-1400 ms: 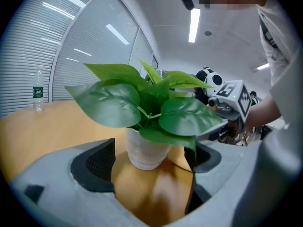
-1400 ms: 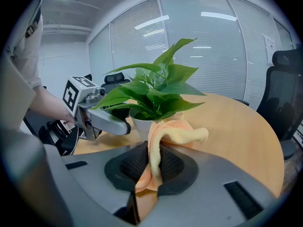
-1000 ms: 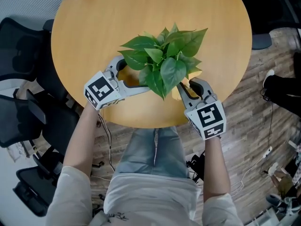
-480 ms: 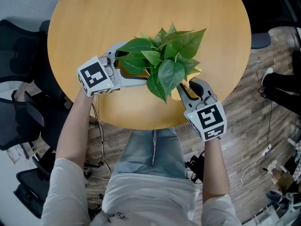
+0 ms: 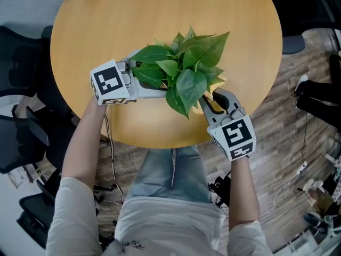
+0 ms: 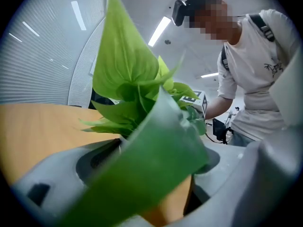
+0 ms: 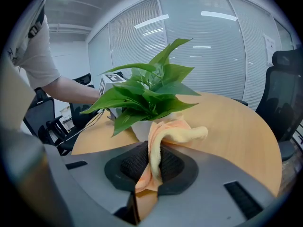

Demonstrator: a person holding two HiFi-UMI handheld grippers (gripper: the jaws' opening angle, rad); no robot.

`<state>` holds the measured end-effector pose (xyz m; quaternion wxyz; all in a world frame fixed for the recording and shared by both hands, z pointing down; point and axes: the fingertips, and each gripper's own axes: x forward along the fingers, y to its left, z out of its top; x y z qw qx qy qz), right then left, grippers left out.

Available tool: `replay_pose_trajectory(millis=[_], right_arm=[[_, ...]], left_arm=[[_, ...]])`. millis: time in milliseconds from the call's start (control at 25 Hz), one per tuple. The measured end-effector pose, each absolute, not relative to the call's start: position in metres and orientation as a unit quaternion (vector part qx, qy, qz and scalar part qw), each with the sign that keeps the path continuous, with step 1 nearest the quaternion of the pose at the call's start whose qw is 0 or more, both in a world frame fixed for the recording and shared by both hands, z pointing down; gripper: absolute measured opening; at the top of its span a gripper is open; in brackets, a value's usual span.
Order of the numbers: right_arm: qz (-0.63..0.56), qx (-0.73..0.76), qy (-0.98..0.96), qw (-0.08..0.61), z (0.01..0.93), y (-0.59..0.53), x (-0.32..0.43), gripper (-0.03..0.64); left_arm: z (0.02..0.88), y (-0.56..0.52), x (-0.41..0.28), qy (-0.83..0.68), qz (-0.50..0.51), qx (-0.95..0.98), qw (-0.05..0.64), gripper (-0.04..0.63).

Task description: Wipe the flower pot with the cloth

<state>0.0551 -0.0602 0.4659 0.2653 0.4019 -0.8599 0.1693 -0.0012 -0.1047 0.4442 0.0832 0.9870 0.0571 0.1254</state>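
The flower pot (image 7: 138, 128) stands on the counter (image 5: 160, 20) near its front edge, under the leaves (image 5: 184, 73). The left hand-held gripper (image 5: 152, 88) reaches in from the left, its closing jaws either side of a leaf. At the front right, the right hand-held gripper (image 5: 211, 101) has the cloth (image 7: 173, 132) between its jaws, beside the pot.

Swung the left gripper (image 5: 152, 84) round: a second ago reached diagonally up toward the potted plant (image 5: 184, 68) from its near-left, now lies almost level across the head view, pointing rightward under the leaves. Carried it up the frame, away from the near edge of the table (image 5: 160, 15), mostly within the first half second. Turned its marker cube (image 5: 109, 82) from tilted to nearly square-on. Brought the left forearm (image 5: 85, 137) more upright in the picture. Closing the jaws now from their earlier wide spread, with leaves between them. Shifted the head view slightly too, setting table and plant a little further left.
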Motion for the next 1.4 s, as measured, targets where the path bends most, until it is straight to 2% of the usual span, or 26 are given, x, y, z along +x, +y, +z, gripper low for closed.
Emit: replay_pose_trajectory(millis=[280, 1400], right_arm=[[0.148, 0.421, -0.85, 0.28, 0.464, -0.089, 0.08, 0.046], [0.131, 0.392, -0.867, 0.279, 0.466, -0.085, 0.068, 0.044]], left_arm=[[0.444, -0.106, -0.002, 0.041, 0.12, 0.988, 0.087, 0.42], [0.444, -0.103, 0.007, -0.058, 0.115, 0.987, 0.099, 0.42]])
